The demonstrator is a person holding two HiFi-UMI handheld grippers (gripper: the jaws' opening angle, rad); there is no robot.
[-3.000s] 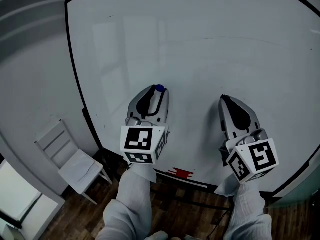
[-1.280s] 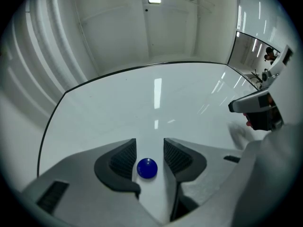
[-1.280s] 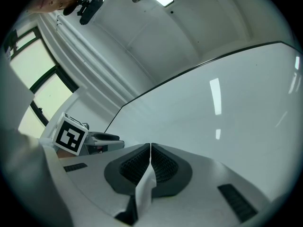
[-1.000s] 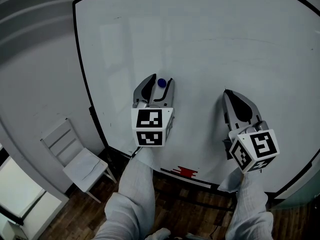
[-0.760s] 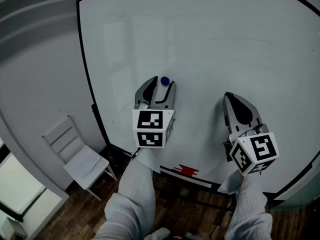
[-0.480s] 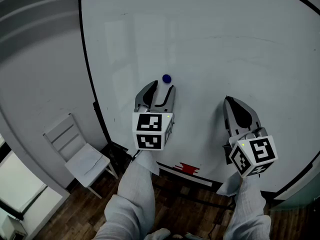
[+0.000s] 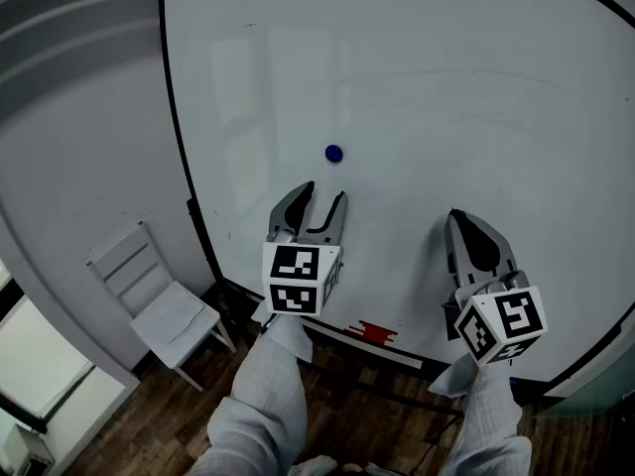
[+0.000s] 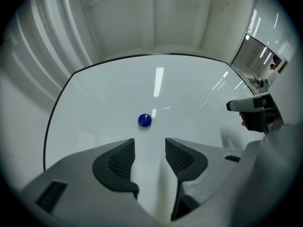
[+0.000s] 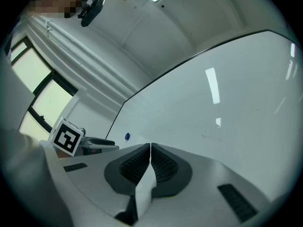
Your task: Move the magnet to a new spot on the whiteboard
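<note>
A small round blue magnet sticks to the whiteboard, alone and untouched. It shows as a blue magnet just ahead of the jaws in the left gripper view and as a tiny blue dot in the right gripper view. My left gripper hangs a little below the magnet, open, with nothing between its fingers. My right gripper is lower right, shut and empty, its pads pressed together.
A white chair stands on the wood floor at the lower left, beside the board's black left edge. A red mark sits by the board's bottom edge between the two arms. The left gripper's marker cube shows in the right gripper view.
My left gripper opened and let go of the magnet, then drew back down and away. The magnet stays on the board above it. The right gripper barely moved.
</note>
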